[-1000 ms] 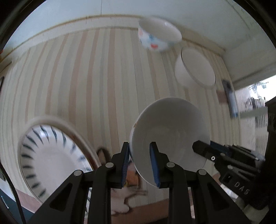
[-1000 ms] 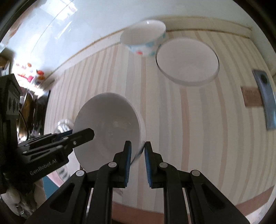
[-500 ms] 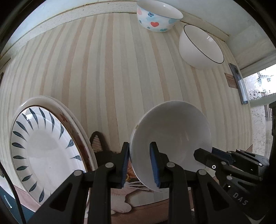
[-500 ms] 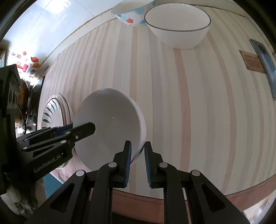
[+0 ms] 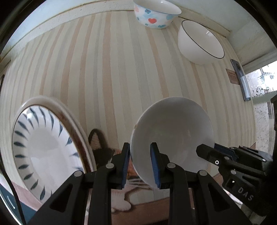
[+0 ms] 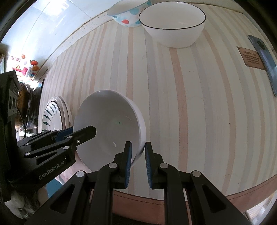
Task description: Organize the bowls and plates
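Note:
A plain white bowl [image 5: 173, 135] [image 6: 107, 124] hangs above the striped table, held by both grippers. My left gripper [image 5: 139, 164] is shut on its left rim and also shows in the right wrist view [image 6: 81, 132]. My right gripper [image 6: 137, 162] is shut on its right rim and shows in the left wrist view [image 5: 206, 152]. A stack of plates, topped by a blue-leaf patterned plate [image 5: 43, 147] [image 6: 52, 116], lies to the left. A heart-patterned bowl [image 5: 155, 13] [image 6: 128, 15] and a black-rimmed white bowl [image 5: 199, 43] [image 6: 173, 26] stand at the far edge.
A cat-print mat [image 5: 107, 155] lies under the held bowl near the table's front edge. A phone [image 6: 264, 60] and a small brown card [image 6: 251, 57] lie at the right. Cluttered shelves [image 6: 22, 97] stand beyond the left side.
Both grippers have carried the white bowl toward the far bowls, which now look larger and nearer. The grip on the bowl has not changed.

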{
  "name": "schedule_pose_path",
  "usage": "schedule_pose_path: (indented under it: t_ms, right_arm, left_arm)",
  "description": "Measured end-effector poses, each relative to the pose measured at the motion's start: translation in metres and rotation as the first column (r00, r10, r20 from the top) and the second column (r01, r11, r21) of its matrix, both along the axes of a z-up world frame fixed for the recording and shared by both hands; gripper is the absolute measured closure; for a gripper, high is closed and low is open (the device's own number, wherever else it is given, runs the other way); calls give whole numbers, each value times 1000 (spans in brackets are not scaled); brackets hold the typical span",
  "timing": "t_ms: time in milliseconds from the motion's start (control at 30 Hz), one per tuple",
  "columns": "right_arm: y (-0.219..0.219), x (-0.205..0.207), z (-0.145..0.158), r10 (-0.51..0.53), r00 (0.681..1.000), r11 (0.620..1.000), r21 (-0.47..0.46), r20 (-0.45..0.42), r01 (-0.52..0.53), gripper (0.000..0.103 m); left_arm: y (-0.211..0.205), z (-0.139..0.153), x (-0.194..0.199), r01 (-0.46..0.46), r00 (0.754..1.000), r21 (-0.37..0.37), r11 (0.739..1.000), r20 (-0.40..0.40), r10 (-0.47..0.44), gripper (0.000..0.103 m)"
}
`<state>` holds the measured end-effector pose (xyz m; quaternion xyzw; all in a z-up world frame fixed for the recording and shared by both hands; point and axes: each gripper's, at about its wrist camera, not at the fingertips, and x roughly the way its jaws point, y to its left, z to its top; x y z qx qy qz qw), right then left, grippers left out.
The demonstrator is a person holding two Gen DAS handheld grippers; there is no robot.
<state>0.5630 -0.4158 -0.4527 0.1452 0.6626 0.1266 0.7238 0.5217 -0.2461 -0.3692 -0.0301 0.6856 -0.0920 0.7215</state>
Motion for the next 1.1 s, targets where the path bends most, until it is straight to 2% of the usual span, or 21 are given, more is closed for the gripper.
schedule_pose_path:
  t_ms: [67, 133, 200, 300, 333, 367, 400, 467, 500, 600, 733, 833, 933, 967, 1000, 1100]
  right_arm:
    - [-4, 2, 1, -4, 1000, 1000, 16, -23, 4, 86]
    - [-13, 3, 9, -11, 1000, 999, 34, -23, 12, 86]
    - [-20, 3, 18, -21, 1000, 999, 41, -22, 22, 86]
    - [-41, 9, 38, -66, 998, 994, 85, -7, 67, 85]
    - [-48, 14, 45, -87, 996, 991, 104, -2, 87, 84]
    - [-57, 21, 52, -113, 994, 986, 121, 5, 111, 75]
    - [-66, 29, 58, -138, 990, 981, 138, 15, 135, 62]
    - [-79, 46, 66, -174, 984, 974, 154, 38, 167, 49]
    - [-84, 56, 68, -190, 980, 972, 148, 51, 181, 49]
    - [-100, 90, 66, -226, 970, 970, 109, 90, 216, 49]
    - [-122, 131, 53, -267, 958, 962, 81, 102, 259, 49]
    - [-132, 155, 41, -279, 955, 960, 69, 103, 273, 49]
    - [-136, 170, 30, -280, 955, 959, 71, 98, 274, 54]
    - [-136, 174, 27, -272, 958, 961, 71, 94, 266, 57]
    - [-135, 176, 23, -267, 959, 963, 68, 93, 261, 66]
    - [-136, 179, 11, -257, 964, 964, 87, 71, 251, 81]
  left_arm:
    - [3, 13, -2, -12, 1000, 25, 1000, 7, 12, 81]
    - [6, 31, -4, -28, 999, 3, 1000, 27, 28, 81]
    - [8, 55, -3, -42, 997, -40, 998, 60, 45, 79]
    - [7, 75, 12, -60, 994, -115, 992, 83, 70, 67]
    - [5, 77, 22, -63, 994, -133, 989, 81, 74, 67]
    - [3, 76, 33, -68, 993, -140, 988, 82, 80, 67]
    - [0, 75, 49, -80, 992, -148, 986, 82, 92, 67]
    - [-8, 70, 77, -99, 992, -177, 979, 64, 112, 67]
    - [-14, 66, 95, -106, 991, -187, 977, 64, 119, 67]
    - [-32, 53, 141, -99, 993, -184, 978, 51, 110, 67]
    - [-54, 29, 180, -97, 995, -188, 977, -3, 98, 67]
    - [-68, 15, 196, -76, 997, -192, 978, -28, 72, 67]
    - [-81, 7, 203, -31, 1000, -168, 985, -4, 31, 68]
    - [-82, 7, 202, -20, 1000, -163, 986, 2, 21, 75]
    - [-85, 5, 203, -9, 1000, -152, 988, 8, 10, 81]
    - [-88, 5, 203, 9, 1000, -133, 991, 27, -6, 84]
